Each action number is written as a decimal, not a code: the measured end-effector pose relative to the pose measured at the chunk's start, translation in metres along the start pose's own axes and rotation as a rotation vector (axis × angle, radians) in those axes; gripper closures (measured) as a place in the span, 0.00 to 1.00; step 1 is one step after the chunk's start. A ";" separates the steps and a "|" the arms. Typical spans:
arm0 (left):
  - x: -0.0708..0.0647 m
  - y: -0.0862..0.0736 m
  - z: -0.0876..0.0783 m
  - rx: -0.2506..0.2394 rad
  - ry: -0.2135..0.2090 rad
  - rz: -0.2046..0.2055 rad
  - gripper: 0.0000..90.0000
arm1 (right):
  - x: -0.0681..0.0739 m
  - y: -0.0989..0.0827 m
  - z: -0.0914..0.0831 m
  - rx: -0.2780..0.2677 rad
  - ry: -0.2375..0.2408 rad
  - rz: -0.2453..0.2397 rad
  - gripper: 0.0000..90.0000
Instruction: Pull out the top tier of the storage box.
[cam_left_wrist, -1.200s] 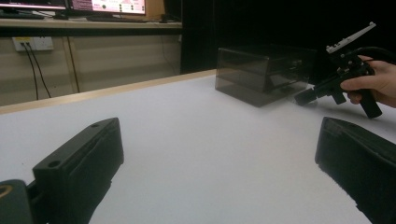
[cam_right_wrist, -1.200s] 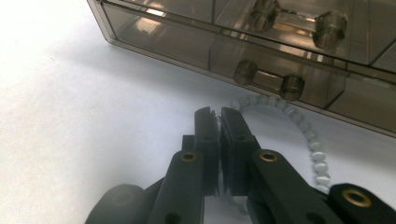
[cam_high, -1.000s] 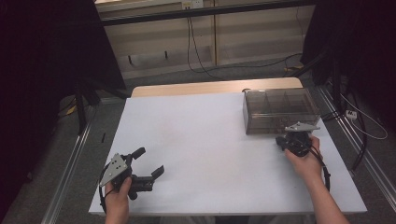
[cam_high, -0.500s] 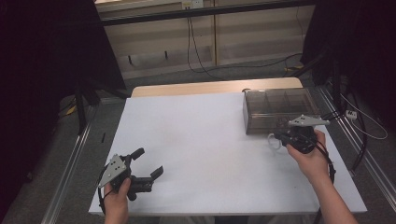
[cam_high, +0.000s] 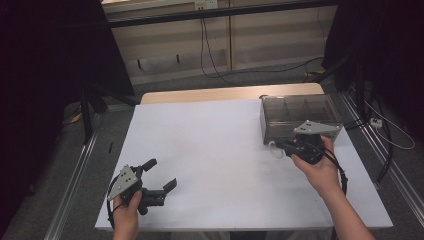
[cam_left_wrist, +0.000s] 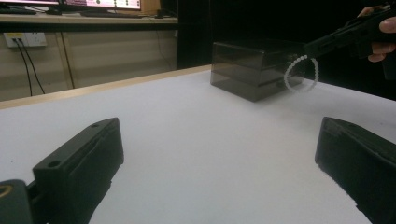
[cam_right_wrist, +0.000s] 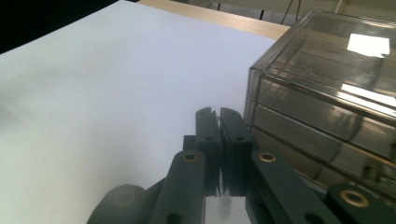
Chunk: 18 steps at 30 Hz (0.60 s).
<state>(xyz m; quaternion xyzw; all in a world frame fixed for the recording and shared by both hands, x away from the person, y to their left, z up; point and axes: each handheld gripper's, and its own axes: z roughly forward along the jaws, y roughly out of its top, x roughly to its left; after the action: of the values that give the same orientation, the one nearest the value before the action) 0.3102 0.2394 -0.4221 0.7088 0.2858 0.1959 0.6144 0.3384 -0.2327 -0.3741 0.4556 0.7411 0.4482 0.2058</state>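
A white bead bracelet (cam_high: 273, 149) hangs from the tips of my right gripper (cam_high: 281, 145), whose jaws are shut on it. It dangles above the table, just in front of the smoky clear compartment box (cam_high: 300, 117). In the left gripper view the bracelet (cam_left_wrist: 286, 76) hangs as a ring below the right gripper (cam_left_wrist: 309, 48), before the box (cam_left_wrist: 252, 70). In the right gripper view the jaws (cam_right_wrist: 219, 116) are pressed together beside the box (cam_right_wrist: 327, 93). My left gripper (cam_high: 161, 173) rests open near the front left corner, with nothing between its wide-apart jaws (cam_left_wrist: 219, 154).
A white sheet covers the table (cam_high: 210, 150), with a wooden strip along its far edge (cam_high: 225, 94). The box stands at the right rear. Cables and dark stands lie on the floor behind and to the sides.
My right gripper has risen and shifted a little towards the box, carrying the bracelet off the table. The left gripper has stayed where it was.
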 end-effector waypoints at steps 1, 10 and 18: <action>0.000 0.000 0.000 0.001 0.001 0.002 0.02 | 0.001 0.000 0.002 -0.001 0.006 0.004 0.98; 0.001 0.000 -0.001 0.000 0.002 0.001 0.02 | 0.018 -0.002 0.022 0.014 0.053 -0.013 0.98; 0.001 0.000 -0.001 0.001 0.003 0.004 0.02 | 0.026 -0.009 0.033 0.034 0.074 -0.021 0.98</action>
<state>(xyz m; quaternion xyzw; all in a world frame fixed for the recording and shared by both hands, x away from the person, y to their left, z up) 0.3102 0.2412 -0.4218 0.7095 0.2852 0.1979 0.6133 0.3444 -0.1967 -0.3964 0.4345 0.7603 0.4499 0.1751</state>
